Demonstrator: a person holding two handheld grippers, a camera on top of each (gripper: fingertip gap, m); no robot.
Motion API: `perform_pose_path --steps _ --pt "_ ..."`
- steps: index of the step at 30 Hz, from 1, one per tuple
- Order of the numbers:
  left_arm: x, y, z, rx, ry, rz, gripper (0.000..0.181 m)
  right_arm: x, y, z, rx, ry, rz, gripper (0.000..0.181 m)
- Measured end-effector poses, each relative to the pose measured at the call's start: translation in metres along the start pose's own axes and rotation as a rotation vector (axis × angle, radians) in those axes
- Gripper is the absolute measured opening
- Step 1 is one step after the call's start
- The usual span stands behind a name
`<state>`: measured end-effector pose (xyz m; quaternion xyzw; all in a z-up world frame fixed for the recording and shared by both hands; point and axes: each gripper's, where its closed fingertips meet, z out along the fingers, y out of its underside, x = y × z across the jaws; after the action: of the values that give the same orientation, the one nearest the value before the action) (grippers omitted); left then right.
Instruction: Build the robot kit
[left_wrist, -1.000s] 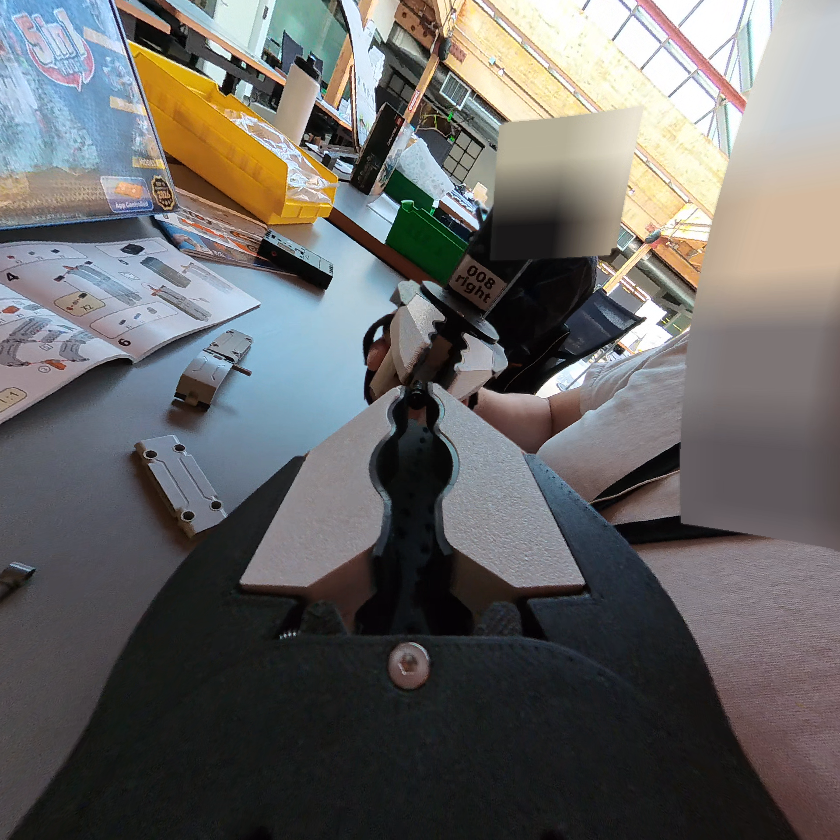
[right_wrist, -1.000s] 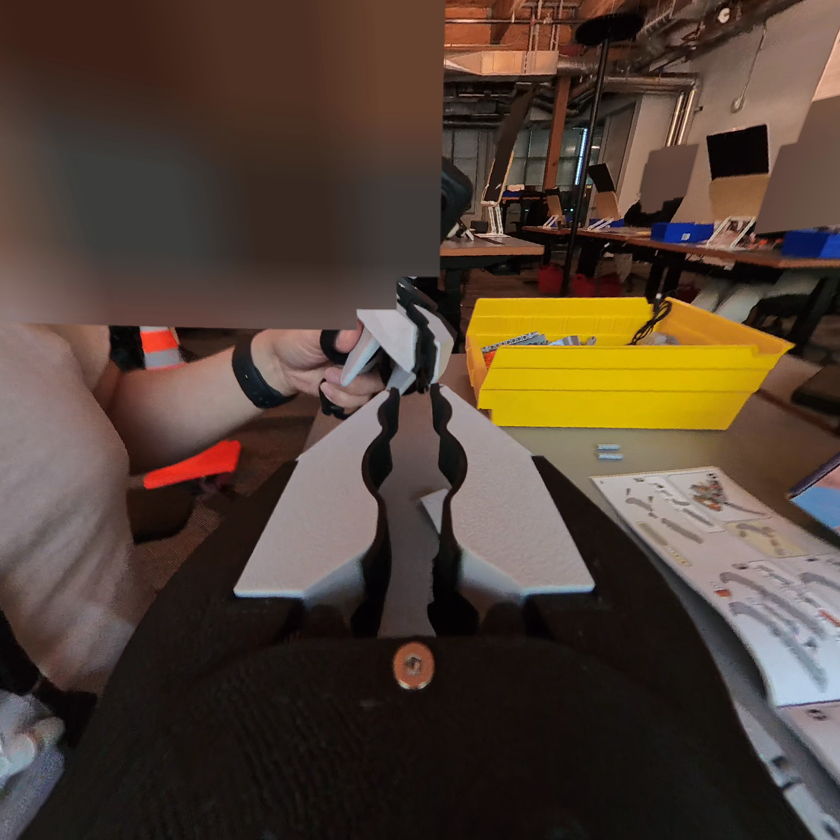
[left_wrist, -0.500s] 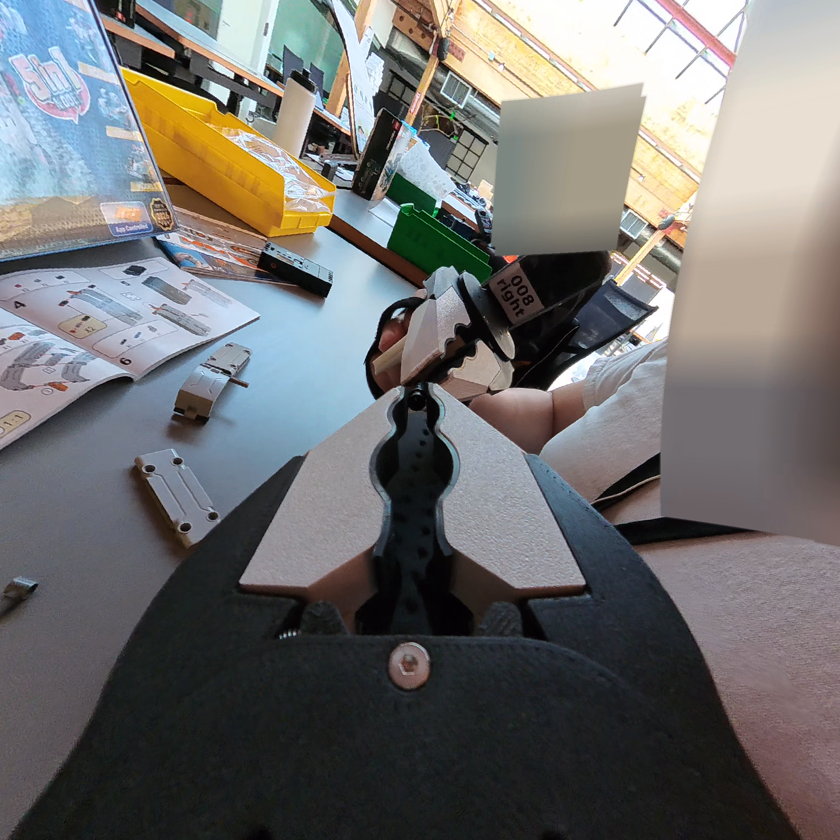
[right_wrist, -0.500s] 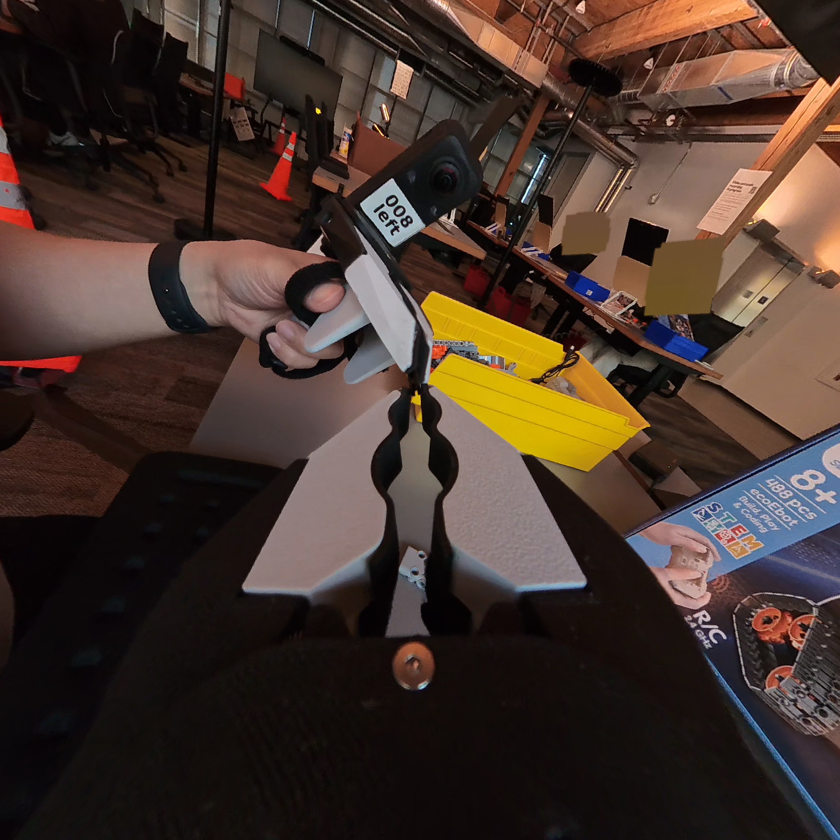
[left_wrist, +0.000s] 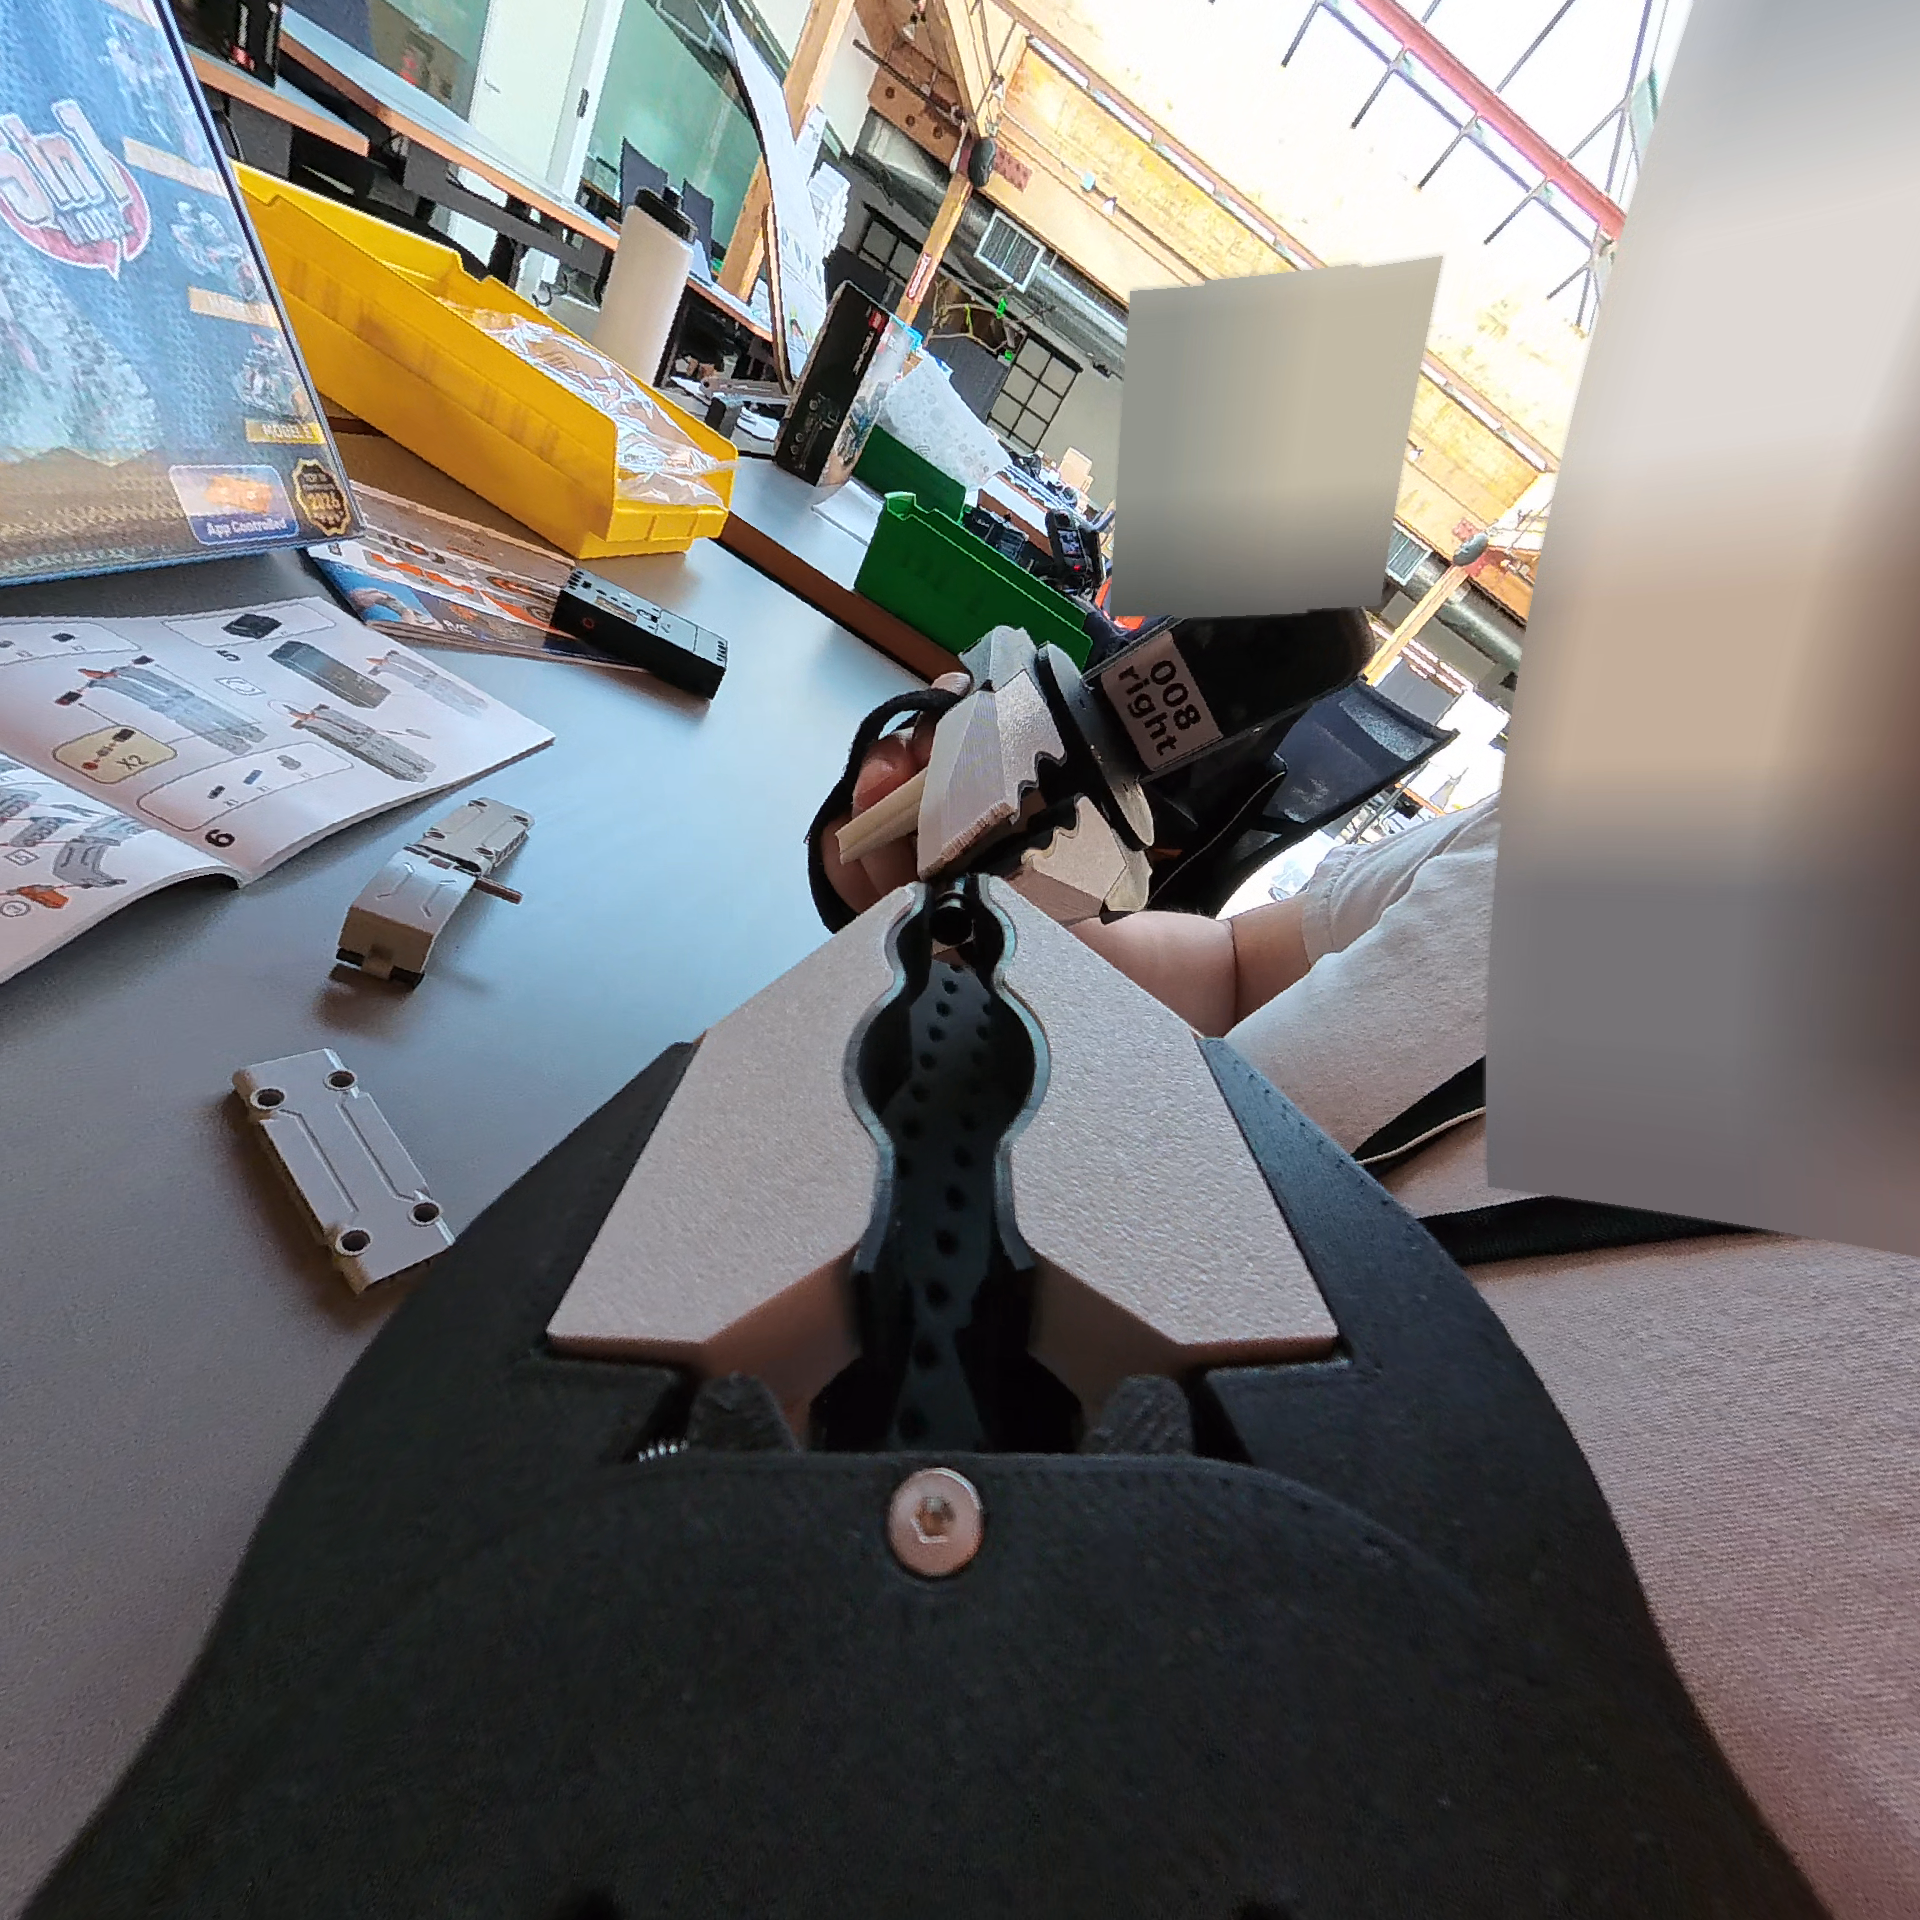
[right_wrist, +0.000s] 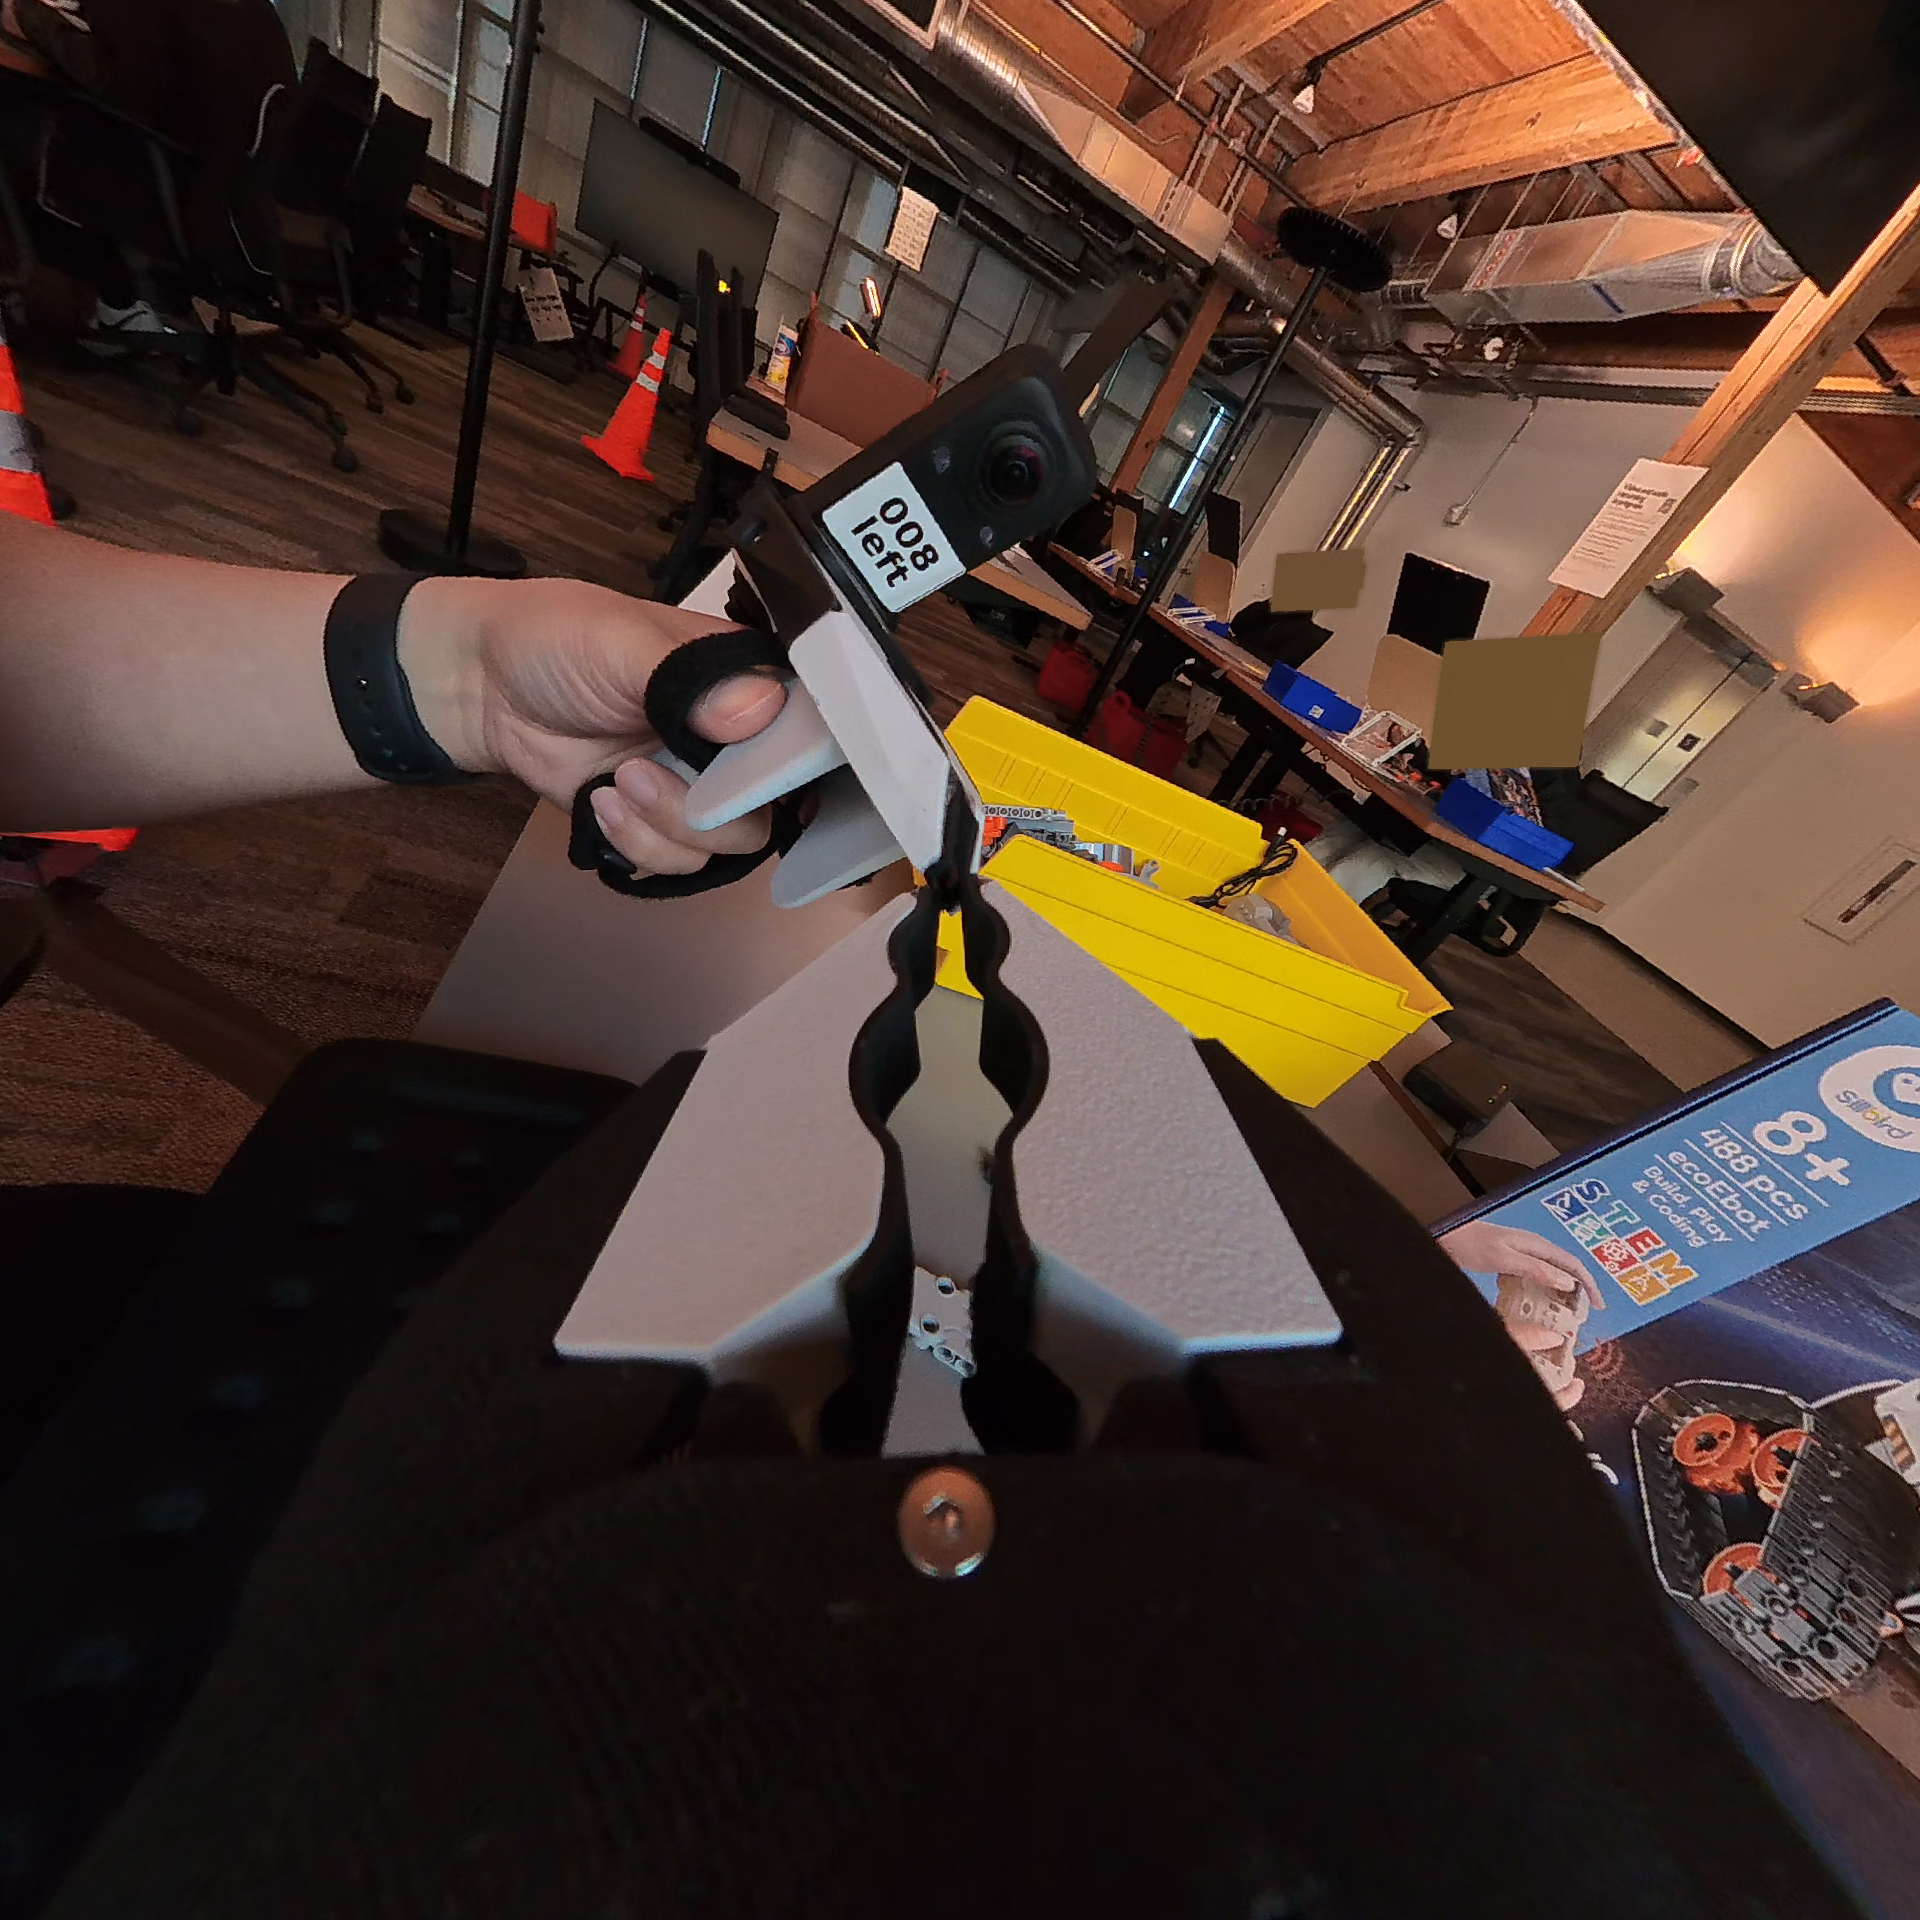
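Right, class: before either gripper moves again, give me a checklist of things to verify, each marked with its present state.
1. Left gripper shut on the black perforated beam: ok.
2. Right gripper tips closed and meeting the left gripper's tips: ok.
3. What the right gripper pinches: cannot tell.
4. Grey plate and grey curved part lying on the table, apart from both grippers: ok.
5. Instruction booklet lying open: ok.
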<state>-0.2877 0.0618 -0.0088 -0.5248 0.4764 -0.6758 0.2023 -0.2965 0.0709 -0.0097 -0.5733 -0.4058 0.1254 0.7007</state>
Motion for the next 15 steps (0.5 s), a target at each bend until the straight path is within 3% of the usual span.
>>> perform_pose_path --steps 5,7,9,12,15 --pt "-0.001 0.0 -0.003 -0.001 -0.006 -0.002 0.004 0.0 0.0 0.002 0.017 0.01 0.032 0.004" --pt "-0.006 -0.002 -0.012 0.011 -0.05 0.007 0.004 0.006 0.009 0.003 -0.024 0.047 0.137 0.012" --pt "-0.013 -0.006 -0.03 0.032 -0.116 0.019 0.005 -0.001 0.033 0.006 -0.12 0.027 0.423 0.01" --pt "-0.031 -0.004 -0.063 0.053 -0.26 0.028 0.005 -0.051 0.074 0.017 -0.316 -0.126 0.934 0.013" --pt "-0.054 0.008 -0.088 0.025 -0.374 -0.002 0.005 -0.074 0.096 0.025 -0.474 -0.213 1.172 0.011"
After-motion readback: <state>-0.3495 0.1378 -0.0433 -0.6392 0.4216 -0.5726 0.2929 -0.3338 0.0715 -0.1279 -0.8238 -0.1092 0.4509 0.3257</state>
